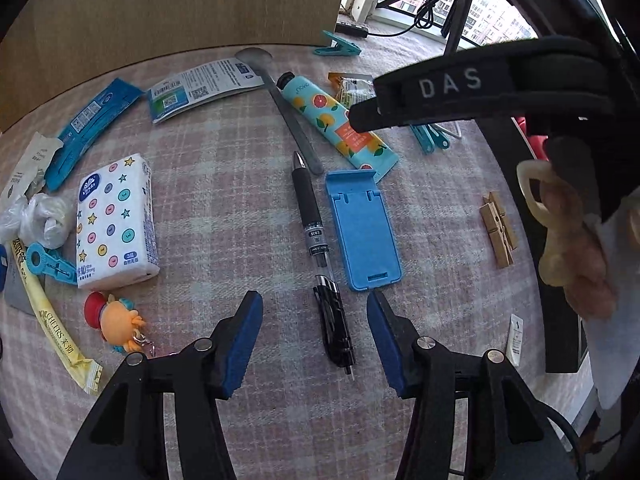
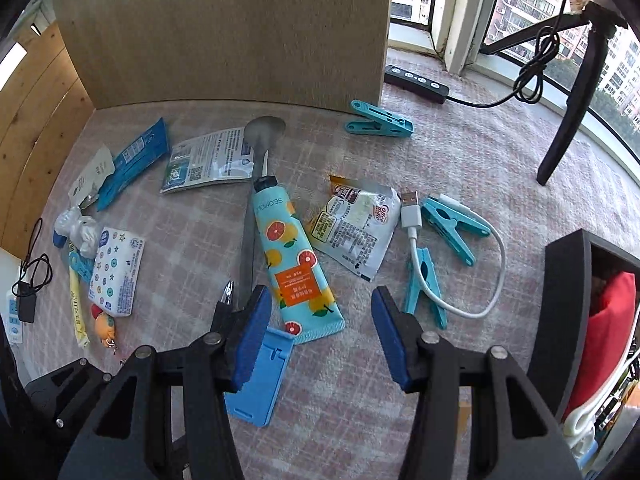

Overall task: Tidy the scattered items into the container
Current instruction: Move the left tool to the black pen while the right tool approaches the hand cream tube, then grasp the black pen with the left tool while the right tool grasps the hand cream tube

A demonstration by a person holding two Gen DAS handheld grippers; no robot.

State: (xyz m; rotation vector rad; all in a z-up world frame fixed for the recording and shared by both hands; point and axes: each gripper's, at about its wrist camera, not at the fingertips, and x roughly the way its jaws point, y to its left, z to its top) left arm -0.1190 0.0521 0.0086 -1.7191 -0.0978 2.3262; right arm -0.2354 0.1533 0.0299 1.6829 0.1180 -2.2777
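Note:
Scattered items lie on a checked cloth. My left gripper point(image 1: 314, 336) is open and empty, its jaws on either side of the rear end of a black pen point(image 1: 320, 252). A blue phone stand point(image 1: 362, 232) lies right of the pen. My right gripper point(image 2: 322, 332) is open and empty, above the foot of a fruit-print tube point(image 2: 290, 264); its arm marked DAS point(image 1: 480, 88) crosses the left wrist view. The black container point(image 2: 564, 312) stands at the right with red and white things in it. A tissue pack point(image 1: 114, 222) and a toy keychain point(image 1: 114, 322) lie at the left.
A metal spoon point(image 2: 256, 168), a sachet point(image 2: 354, 228), teal clothes pegs point(image 2: 452, 232), a white USB cable point(image 2: 416, 216), blue packets point(image 2: 132, 160) and a wooden peg point(image 1: 498, 234) lie about. A wooden board point(image 2: 224, 28) stands behind. A tripod leg point(image 2: 568, 112) and power strip point(image 2: 416, 80) are at the far right.

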